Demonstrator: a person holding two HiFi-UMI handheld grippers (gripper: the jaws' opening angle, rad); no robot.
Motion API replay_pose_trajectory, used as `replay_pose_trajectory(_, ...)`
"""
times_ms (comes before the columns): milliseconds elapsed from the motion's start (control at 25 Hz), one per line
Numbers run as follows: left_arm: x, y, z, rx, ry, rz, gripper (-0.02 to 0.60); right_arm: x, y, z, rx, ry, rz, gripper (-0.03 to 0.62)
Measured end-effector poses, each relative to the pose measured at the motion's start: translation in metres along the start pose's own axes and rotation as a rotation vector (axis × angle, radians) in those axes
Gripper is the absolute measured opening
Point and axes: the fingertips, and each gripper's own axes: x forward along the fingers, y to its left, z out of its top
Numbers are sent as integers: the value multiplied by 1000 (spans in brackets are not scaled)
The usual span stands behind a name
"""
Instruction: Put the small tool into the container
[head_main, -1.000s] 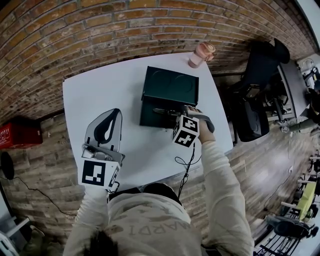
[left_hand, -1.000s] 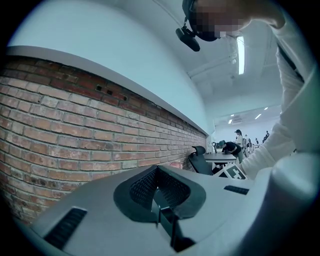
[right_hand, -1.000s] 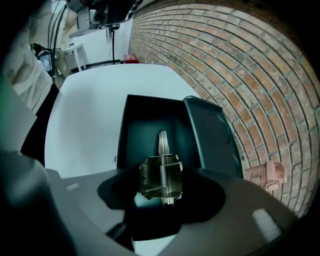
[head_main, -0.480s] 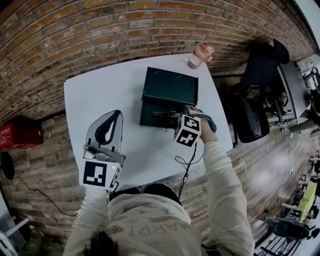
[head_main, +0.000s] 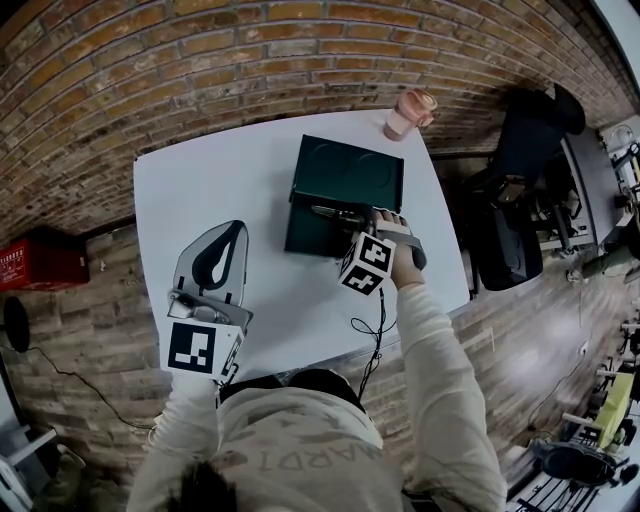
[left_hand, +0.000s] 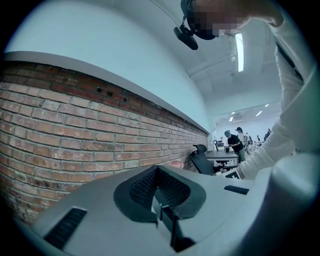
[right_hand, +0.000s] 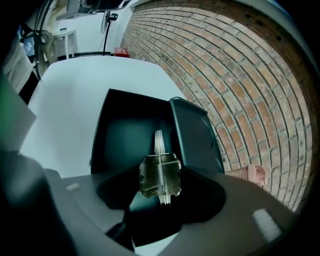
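Head view: white table (head_main: 220, 170) runs up to a brick wall (head_main: 200, 60) along its far edge. The left half of the top is bare, with open room between the two grippers. Dark green container (head_main: 350, 175) sits near the far edge, right of the middle, with its lid open toward the wall. A pink cup (head_main: 408, 110) stands at the far right corner, apart from the container. The left gripper (head_main: 232, 228) hangs over the near left part of the table, well apart from the container and pointing toward the far edge. The right gripper (head_main: 352, 218) is above the container's near side, tilted down. The small tool (head_main: 325, 211) sticks out of it with its long axis across the table, roughly along the container's near edge.

Left gripper view: left gripper (left_hand: 160, 200) faces the brick wall, roughly level. Jaw tips are pressed together with nothing between them.

Right gripper view: the right gripper (right_hand: 160, 197) looks steeply down into the open box. The raised lid (right_hand: 195, 135) is at the right, on the wall side, and the pink cup (right_hand: 247, 174) is beyond it. The jaws stand wide but are clamped on the small tool (right_hand: 160, 172), a metal piece with a spring. Its thin end points away from the camera, over the dark interior and just beside the lid's inner face. The tool is in the air and not resting on the box floor.
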Motion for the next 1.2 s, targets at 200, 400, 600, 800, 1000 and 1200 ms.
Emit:
replay_pose_trajectory(200, 2, 0, -2, 1, 2, -4, 6, 3, 10, -4, 9, 3, 61, 300)
replay_pose_trajectory(400, 3, -1, -2, -9, 7, -4, 6, -2, 17, -5, 23, 7, 127, 317)
replay_pose_trajectory(600, 4, -7, -3, 4, 5, -17, 6, -15, 20, -3, 34, -22, 186, 309)
replay_pose_trajectory(800, 5, -13, 0, 6, 1, -26, 6, -34, 10, 3, 104, -85, 150, 130)
replay_pose_trajectory(1000, 3, -20, 4, 11, -7, -33, 6, -52, 0, 7, 249, -173, 92, 10)
replay_pose_trajectory(1200, -1, -28, 10, 19, -13, -38, 6, -72, 3, 11, 447, -295, 100, 8)
